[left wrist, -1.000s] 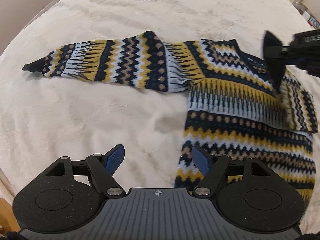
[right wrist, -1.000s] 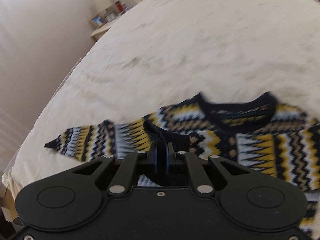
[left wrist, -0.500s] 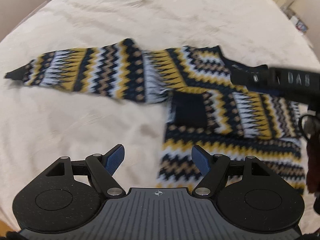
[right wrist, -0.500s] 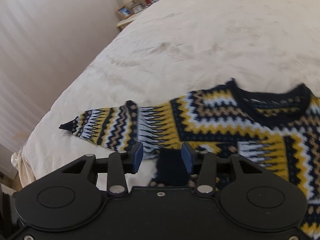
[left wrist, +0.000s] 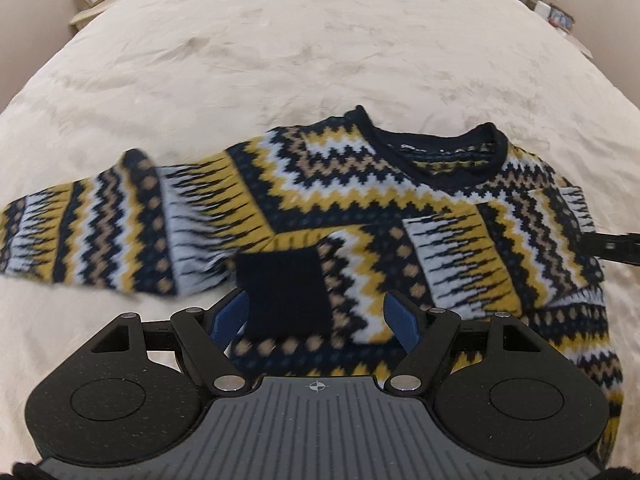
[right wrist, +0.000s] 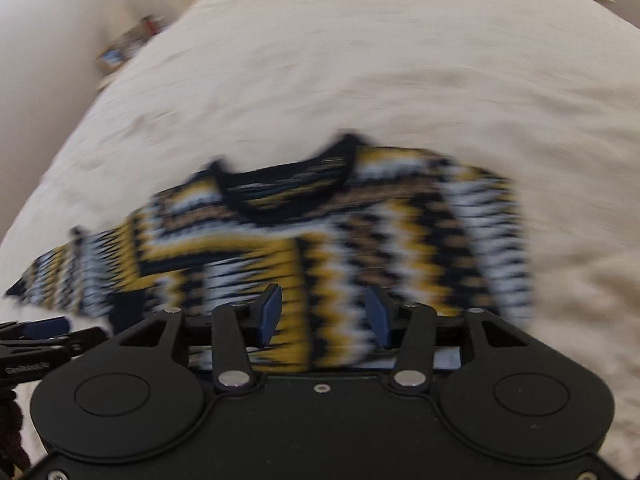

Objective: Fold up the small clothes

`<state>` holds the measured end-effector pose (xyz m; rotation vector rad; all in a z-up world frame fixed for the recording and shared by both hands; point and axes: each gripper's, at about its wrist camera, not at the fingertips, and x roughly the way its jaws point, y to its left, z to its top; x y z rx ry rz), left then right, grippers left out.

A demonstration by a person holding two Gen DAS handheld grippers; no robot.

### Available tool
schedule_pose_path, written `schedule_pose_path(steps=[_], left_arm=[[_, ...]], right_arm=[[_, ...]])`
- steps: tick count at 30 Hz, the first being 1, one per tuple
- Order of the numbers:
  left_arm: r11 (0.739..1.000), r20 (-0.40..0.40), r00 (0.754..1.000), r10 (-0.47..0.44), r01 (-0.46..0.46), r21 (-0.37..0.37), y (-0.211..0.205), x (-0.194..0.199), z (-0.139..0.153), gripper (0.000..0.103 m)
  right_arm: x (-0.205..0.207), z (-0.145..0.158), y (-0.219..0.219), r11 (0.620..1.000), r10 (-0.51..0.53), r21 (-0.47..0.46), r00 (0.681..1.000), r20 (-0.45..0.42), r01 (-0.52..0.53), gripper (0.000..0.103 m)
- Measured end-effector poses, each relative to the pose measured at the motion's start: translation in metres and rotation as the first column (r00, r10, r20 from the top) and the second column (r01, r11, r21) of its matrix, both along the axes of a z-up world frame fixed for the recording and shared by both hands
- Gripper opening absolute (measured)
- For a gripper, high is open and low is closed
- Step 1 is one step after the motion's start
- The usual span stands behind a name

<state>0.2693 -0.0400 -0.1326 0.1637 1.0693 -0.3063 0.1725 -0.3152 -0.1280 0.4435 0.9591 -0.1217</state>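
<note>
Left gripper point(left wrist: 316, 316): jaws wide apart, hanging over the sweater point(left wrist: 360, 216), nothing clamped. The dark cuff point(left wrist: 284, 292) of the folded-in sleeve lies on the sweater's front and shows between the blue pads, apart from both.

Right gripper point(right wrist: 323, 316): jaws opening, about half apart; only the sweater's patterned front shows through the gap, no cloth pinched. This view is motion-blurred. The left gripper shows at its lower left edge.

Sweater: flat on the bed point(left wrist: 320, 40), front up, neckline point(left wrist: 436, 152) on the far side. One sleeve point(left wrist: 460, 248) is folded across the chest; the other sleeve point(left wrist: 88, 232) stretches out sideways on the cream cover.

Far: nightstand point(left wrist: 92, 4) with picture frames beside the bed's far corner.
</note>
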Motion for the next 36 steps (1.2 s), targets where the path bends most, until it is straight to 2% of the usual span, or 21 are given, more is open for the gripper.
schedule_pose_path(steps=[5,9,11,16,22,23,24,25,29,34,36], left_arm=[[0.999,-0.033,0.999,-0.003,0.004,0.032,-0.013,0.014,-0.025,0.073],[0.996,-0.117,0.993,0.016,-0.007,0.084,-0.013,0.026,-0.057,0.074],[0.997,-0.136,0.991,0.016,-0.005,0.08,-0.012,0.029,-0.067,0.075],[0.996,-0.149,0.989,0.01,0.003,0.089,-0.015,0.035,-0.076,0.084],[0.996,-0.161,0.987,0.007,0.007,0.085,-0.017,0.041,-0.082,0.089],[0.996,-0.162,0.987,0.004,0.01,0.084,-0.017,0.043,-0.083,0.089],[0.997,-0.161,0.987,0.003,0.011,0.082,-0.017,0.038,-0.081,0.089],[0.997,-0.16,0.987,0.003,0.01,0.078,-0.017,0.038,-0.08,0.089],[0.999,-0.131,0.991,0.014,-0.008,0.05,-0.015,0.038,-0.068,0.088],[0.998,-0.11,0.994,0.008,-0.001,0.065,-0.021,0.04,-0.069,0.09],[0.996,-0.109,0.994,-0.002,0.011,0.083,-0.023,0.04,-0.076,0.093]], right_arm=[[-0.005,-0.014,-0.053,0.994,-0.102,-0.036,0.993,-0.051,0.1,0.056],[0.002,-0.028,-0.081,0.991,-0.13,-0.053,0.988,-0.083,0.125,0.056],[0.009,-0.035,-0.089,0.99,-0.134,-0.052,0.986,-0.099,0.129,0.056],[0.031,-0.054,-0.105,0.99,-0.138,-0.023,0.983,-0.119,0.136,0.056],[0.053,-0.073,-0.11,0.989,-0.135,0.048,0.981,-0.137,0.143,0.056],[0.056,-0.076,-0.112,0.987,-0.138,0.069,0.98,-0.144,0.149,0.054],[0.057,-0.076,-0.112,0.985,-0.136,0.087,0.979,-0.15,0.15,0.04],[0.056,-0.075,-0.111,0.985,-0.129,0.097,0.98,-0.152,0.145,0.015],[0.053,-0.055,-0.1,0.995,-0.103,-0.03,0.987,-0.125,0.1,0.014],[0.049,-0.065,-0.105,0.99,-0.136,-0.06,0.977,-0.166,0.128,0.013],[0.054,-0.071,-0.101,0.991,-0.125,-0.074,0.976,-0.176,0.113,0.016]])
